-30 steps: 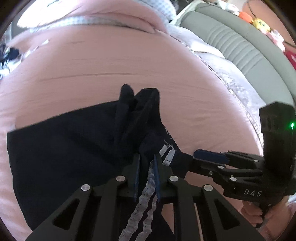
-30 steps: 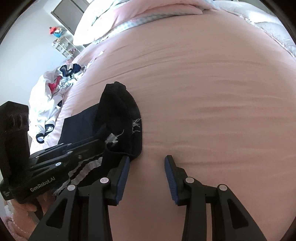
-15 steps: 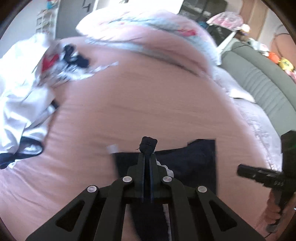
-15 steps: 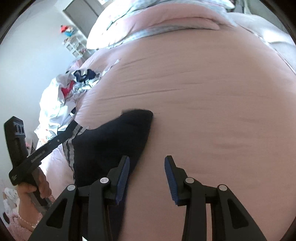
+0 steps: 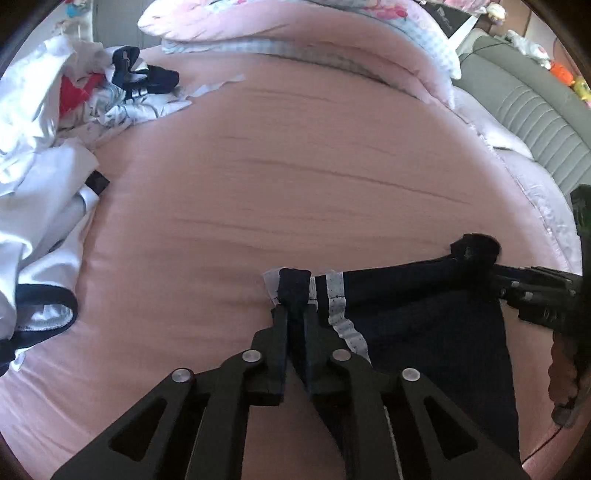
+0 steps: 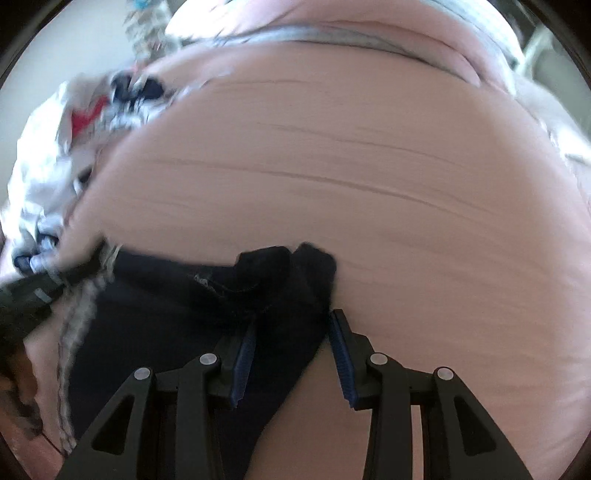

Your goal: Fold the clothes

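A dark navy garment (image 5: 424, 325) with white lacy trim (image 5: 338, 295) lies stretched across the pink bedsheet (image 5: 295, 166). My left gripper (image 5: 294, 314) pinches the garment's trimmed edge. Its jaws are opening, and a fold of dark cloth still sits pressed between them. My right gripper (image 6: 291, 317) stands open over the garment's other, bunched end (image 6: 295, 266). The cloth fills the gap between its blue pads (image 6: 243, 350). The left wrist view shows the right gripper (image 5: 495, 273) at the far right, with a hand below it. In the blurred right wrist view the left gripper (image 6: 37, 291) is at the left edge.
A heap of white, red and navy clothes (image 5: 37, 147) lies along the bed's left side; in the right wrist view the heap (image 6: 55, 158) is blurred. Pink pillows (image 5: 295, 29) line the far edge. A grey padded seat (image 5: 535, 110) stands at the right.
The two grippers have drawn apart and the bunched garment now lies stretched between them. My left gripper still holds its edge. The open right gripper has moved over the other bunched end.
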`<state>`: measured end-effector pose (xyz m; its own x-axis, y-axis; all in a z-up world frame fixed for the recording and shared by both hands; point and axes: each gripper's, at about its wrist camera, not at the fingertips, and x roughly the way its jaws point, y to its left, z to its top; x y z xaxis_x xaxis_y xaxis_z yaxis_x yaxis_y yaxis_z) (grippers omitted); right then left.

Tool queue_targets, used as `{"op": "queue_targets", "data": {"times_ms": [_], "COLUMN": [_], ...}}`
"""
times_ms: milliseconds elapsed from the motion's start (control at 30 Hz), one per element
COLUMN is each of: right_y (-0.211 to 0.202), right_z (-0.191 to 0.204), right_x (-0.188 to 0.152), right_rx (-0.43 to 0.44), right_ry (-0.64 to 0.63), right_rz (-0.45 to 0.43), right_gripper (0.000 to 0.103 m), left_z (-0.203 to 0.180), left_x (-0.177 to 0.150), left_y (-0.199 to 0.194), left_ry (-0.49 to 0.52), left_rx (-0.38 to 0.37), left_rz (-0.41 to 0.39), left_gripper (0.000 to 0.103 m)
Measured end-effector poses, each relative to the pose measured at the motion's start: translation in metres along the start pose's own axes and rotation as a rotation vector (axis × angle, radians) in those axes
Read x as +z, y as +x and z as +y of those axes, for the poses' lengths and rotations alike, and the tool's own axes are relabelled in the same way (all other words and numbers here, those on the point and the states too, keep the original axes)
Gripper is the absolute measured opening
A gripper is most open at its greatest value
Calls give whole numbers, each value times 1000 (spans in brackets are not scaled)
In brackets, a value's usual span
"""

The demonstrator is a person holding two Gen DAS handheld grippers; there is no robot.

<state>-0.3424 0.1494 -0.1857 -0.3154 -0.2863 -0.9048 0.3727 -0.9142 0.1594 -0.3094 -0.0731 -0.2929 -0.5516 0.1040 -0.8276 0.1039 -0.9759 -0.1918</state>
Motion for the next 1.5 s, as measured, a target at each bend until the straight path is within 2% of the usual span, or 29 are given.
{"op": "queue_targets", "data": {"times_ms": [67,133,200,267,367,400,500,600,667,733,800,867,967,1033,1100,1133,1233,1367,1433,1500], "right_y": [-9,-20,-23,-20,-6,-3,8,5,-3,-9,-8,2,16,17,0,-5,-9,-1,6,13], "right_z": [-10,-13,-12,-5,11,15,17,-3,-16,-21,-9,0,-10,-22,-37,-41,-50,-31,-20,-10], "right_x": [1,1,1,2,5,6,9,12,14,16,19,24,32,37,37,36,32,20,12,3], "right_rx": [14,42,82,100,86,85,44,18,34,53,53,14,-24,-67,-97,-75,-17,17,34,74], "right_ry": [48,57,50,26,-42,-57,-93,-34,-4,-5,-76,-105,-32,39,106,120,126,15,-50,-104], "right_rz": [-18,-45,-51,-36,6,14,45,21,-23,-58,-49,-21,-8,-22,-93,-106,-87,-55,-29,1], "right_gripper": [39,39,39,39,39,39,39,38,38,39,39,39,39,39,39,42,42,42,42,42], "left_z": [6,15,15,5,-18,-23,-27,-11,1,0,-11,-26,-25,-13,-7,-7,-10,-32,-36,-41], "left_x": [0,-1,-2,-2,-3,-4,-10,-13,-14,-12,-7,-3,-7,-11,-16,-20,-27,-21,-17,-18], "left_y": [-10,-31,-37,-30,-8,0,18,3,-11,-20,-21,-12,16,5,-3,-5,-11,-16,-9,-7], "left_ry": [-31,-99,-102,-55,37,59,83,-10,-61,-52,-1,65,69,-8,-31,-32,-24,39,59,73], "left_rx": [-9,-69,-134,-180,-202,-197,-111,-69,-47,-107,-159,-180,-51,-66,-51,-64,-90,-154,-130,-139], "left_rz": [-21,-94,-123,-98,-36,-13,56,30,-11,-39,-47,-23,74,49,41,35,10,-38,-11,-3], "left_gripper": [11,11,11,11,11,11,11,10,10,10,10,10,10,10,10,10,10,10,10,10]}}
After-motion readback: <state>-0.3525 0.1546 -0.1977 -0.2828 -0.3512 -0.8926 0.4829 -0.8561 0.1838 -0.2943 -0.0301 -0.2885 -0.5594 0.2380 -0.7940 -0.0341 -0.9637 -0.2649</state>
